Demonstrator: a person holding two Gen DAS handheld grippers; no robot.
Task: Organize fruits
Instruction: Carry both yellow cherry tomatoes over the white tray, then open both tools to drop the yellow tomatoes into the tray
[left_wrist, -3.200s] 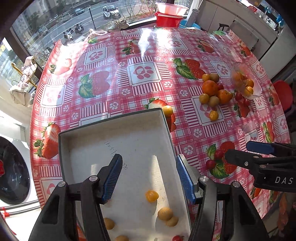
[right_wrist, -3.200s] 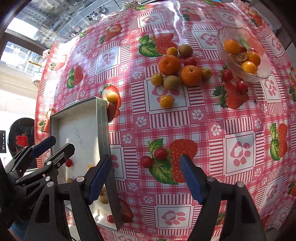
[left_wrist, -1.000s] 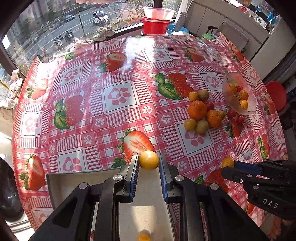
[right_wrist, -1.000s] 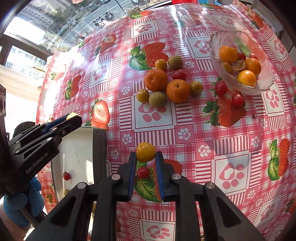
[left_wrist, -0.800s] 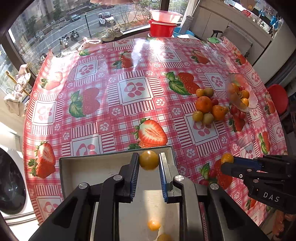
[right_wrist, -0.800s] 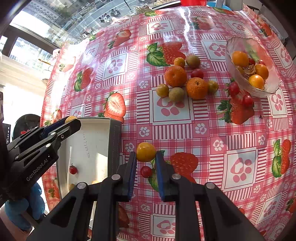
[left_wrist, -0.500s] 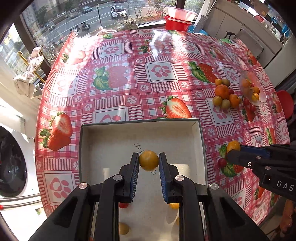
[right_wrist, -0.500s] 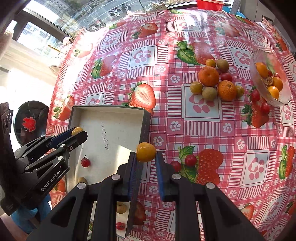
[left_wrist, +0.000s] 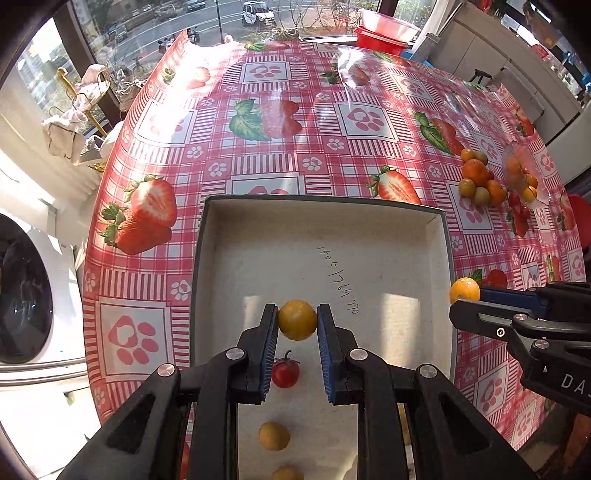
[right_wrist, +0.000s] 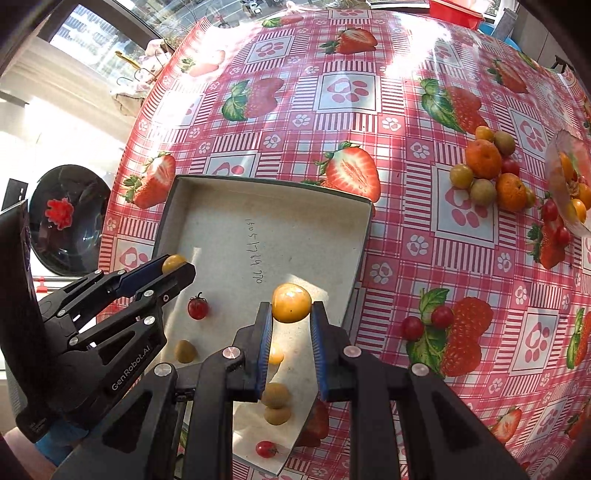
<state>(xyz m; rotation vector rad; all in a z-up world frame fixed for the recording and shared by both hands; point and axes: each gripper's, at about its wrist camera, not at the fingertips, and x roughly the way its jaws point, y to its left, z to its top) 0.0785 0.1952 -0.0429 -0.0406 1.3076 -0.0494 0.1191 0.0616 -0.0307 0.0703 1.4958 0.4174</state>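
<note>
My left gripper (left_wrist: 297, 321) is shut on a yellow fruit (left_wrist: 297, 319) and holds it above the white tray (left_wrist: 439, 236). My right gripper (right_wrist: 291, 307) is shut on another yellow fruit (right_wrist: 291, 297) over the tray's right side (right_wrist: 364, 236). The right gripper also shows in the left wrist view (left_wrist: 466, 297), the left one in the right wrist view (right_wrist: 177, 266). The tray holds a red cherry tomato (left_wrist: 285, 372), several yellow-green fruits (right_wrist: 275, 395) and another small tomato (right_wrist: 266, 449).
A cluster of oranges and small fruits (right_wrist: 484, 173) lies on the strawberry tablecloth at the right, next to a glass bowl (right_wrist: 554, 158) with fruit. Two red cherries (right_wrist: 428, 322) lie right of the tray. The table edge drops off at the left.
Both grippers have drawn back from the table, each holding its yellow fruit. They now hang over the tray. The right gripper moved left from beside the tray to above it.
</note>
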